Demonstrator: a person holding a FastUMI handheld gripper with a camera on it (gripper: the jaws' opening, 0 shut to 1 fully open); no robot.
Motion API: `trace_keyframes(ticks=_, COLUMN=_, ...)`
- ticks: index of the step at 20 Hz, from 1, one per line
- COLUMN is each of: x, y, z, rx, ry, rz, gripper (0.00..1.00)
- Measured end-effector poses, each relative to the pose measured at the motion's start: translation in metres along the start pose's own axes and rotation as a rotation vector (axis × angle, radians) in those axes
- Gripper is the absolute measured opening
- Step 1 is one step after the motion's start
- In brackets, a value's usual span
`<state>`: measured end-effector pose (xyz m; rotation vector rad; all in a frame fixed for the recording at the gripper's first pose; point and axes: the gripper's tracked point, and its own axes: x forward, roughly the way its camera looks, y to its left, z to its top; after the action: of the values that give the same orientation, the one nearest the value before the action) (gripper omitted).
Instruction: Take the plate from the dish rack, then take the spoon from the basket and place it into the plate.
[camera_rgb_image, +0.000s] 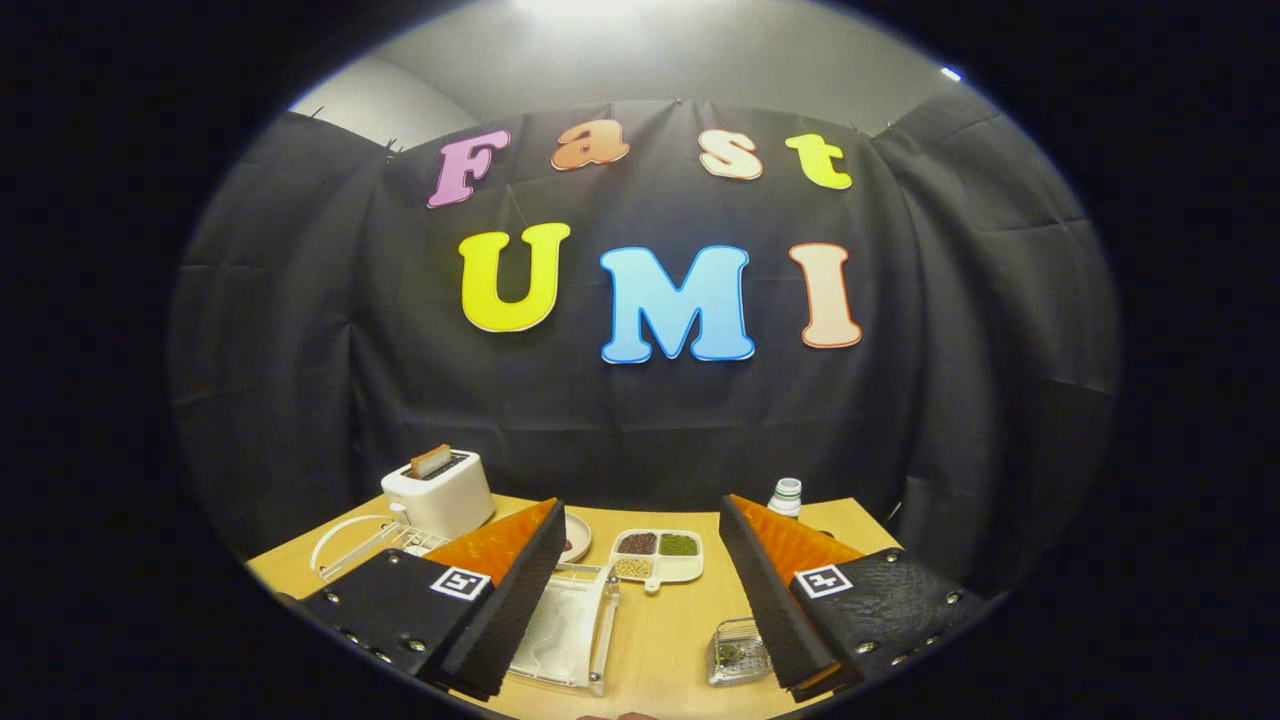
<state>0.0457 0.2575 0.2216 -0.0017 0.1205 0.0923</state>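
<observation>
Hand-held gripper (640, 560) is held wide, empty; plate (574, 537) at 11 o'clock looks stiff, slippery, best gripped by rim.

A white toaster (440, 492) with a slice of bread (431, 460) in its slot is seen at the far left of the wooden table (670, 640). A divided tray (657, 556) holding dark, green and pale grains is placed near the table's middle. A white bottle (786, 497) is stood at the far edge, against the black cloth wall (640, 410).
</observation>
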Motion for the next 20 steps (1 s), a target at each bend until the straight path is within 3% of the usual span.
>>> trace_keyframes(ticks=8, x=0.025, y=0.041, z=-0.014, rx=0.072, ry=0.192, rz=0.010, gripper=0.95)
trace_keyframes(ticks=13, x=0.034, y=0.068, z=-0.045, rx=0.134, ry=0.428, rz=0.020, gripper=0.95)
trace_keyframes(ticks=20, x=0.051, y=0.091, z=-0.068, rx=0.118, ry=0.589, rz=-0.006, gripper=0.95)
